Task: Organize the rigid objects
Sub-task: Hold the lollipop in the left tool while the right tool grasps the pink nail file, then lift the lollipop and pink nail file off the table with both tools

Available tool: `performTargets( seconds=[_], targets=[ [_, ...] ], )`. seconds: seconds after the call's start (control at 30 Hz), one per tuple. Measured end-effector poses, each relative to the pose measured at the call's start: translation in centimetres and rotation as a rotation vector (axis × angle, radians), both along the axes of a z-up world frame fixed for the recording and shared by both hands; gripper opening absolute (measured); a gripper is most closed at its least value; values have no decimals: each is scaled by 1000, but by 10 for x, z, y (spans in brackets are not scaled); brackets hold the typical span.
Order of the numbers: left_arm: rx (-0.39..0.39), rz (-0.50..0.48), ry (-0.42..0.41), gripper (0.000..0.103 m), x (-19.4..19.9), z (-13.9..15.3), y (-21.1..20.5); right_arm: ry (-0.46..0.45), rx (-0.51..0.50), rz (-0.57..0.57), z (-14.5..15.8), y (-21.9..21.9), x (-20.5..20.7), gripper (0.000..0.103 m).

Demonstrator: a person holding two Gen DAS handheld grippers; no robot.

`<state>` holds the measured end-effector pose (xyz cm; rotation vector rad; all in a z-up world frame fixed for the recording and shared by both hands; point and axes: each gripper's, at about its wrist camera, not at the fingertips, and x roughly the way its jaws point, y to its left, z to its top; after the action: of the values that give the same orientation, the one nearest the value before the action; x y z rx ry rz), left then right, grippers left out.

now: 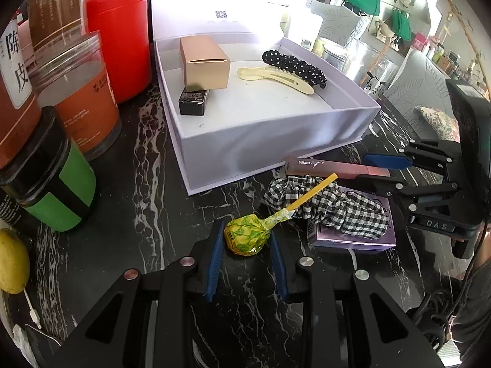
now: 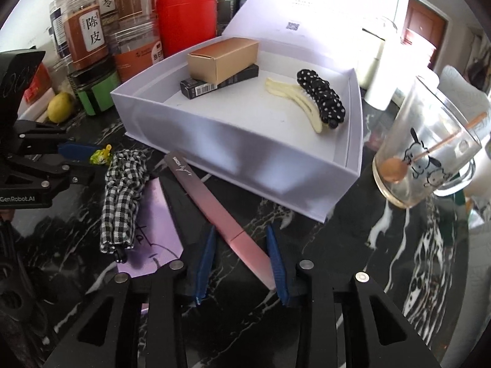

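Observation:
A white open box [image 1: 260, 141] [image 2: 245, 153] holds a gold carton [image 1: 204, 61] [image 2: 222, 58], a black carton [image 1: 193, 101] [image 2: 196, 87], a cream hair clip [image 1: 276, 78] [image 2: 294, 98] and a black dotted scrunchie [image 1: 294, 66] [image 2: 322, 98]. My left gripper [image 1: 247, 239] [image 2: 79, 156] has its jaws around the yellow-green lollipop [image 1: 245, 237] [image 2: 99, 156], pads touching the wrapper. My right gripper [image 2: 241, 245] [image 1: 380, 167] straddles the long pink box [image 2: 221, 211] [image 1: 331, 167] on the black marble table, jaws a little apart from it.
A checked scrunchie [image 1: 331, 205] [image 2: 119, 196] lies on a purple flat box [image 1: 353, 239] [image 2: 153, 224]. Jars and a red canister [image 1: 118, 40] [image 2: 187, 18] stand to the left, with a lemon [image 1: 12, 260] [image 2: 61, 105]. A glass with a lollipop [image 2: 423, 153] stands to the right.

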<state>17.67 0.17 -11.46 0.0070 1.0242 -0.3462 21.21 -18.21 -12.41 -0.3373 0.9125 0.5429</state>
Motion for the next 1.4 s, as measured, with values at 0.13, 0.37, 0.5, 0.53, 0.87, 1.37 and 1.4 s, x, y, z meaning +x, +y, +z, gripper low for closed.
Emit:
performTargets(
  seconds=[0.13, 0.37, 0.5, 0.53, 0.87, 1.37, 1.4],
  targets=[
    [0, -4, -1, 29, -7, 0, 2, 24, 11, -7, 1, 0, -13, 26],
    [-4, -14, 5, 29, -22, 1, 1, 17, 0, -103, 2, -9, -42, 18],
    [-2, -28, 4, 29, -32, 2, -3, 17, -10, -178, 2, -18, -57, 13],
    [0, -30, 2, 29, -35, 2, -3, 19, -11, -196, 2, -21, -60, 13],
    [-13, -66, -6, 29, -54, 6, -12, 25, 24, -317, 2, -34, -109, 13],
    [2, -67, -4, 29, -55, 6, -18, 37, 37, -411, 1, -39, -123, 39],
    [3, -65, -3, 29, -55, 6, -18, 38, 40, -413, 0, -39, -121, 46]
  ],
)
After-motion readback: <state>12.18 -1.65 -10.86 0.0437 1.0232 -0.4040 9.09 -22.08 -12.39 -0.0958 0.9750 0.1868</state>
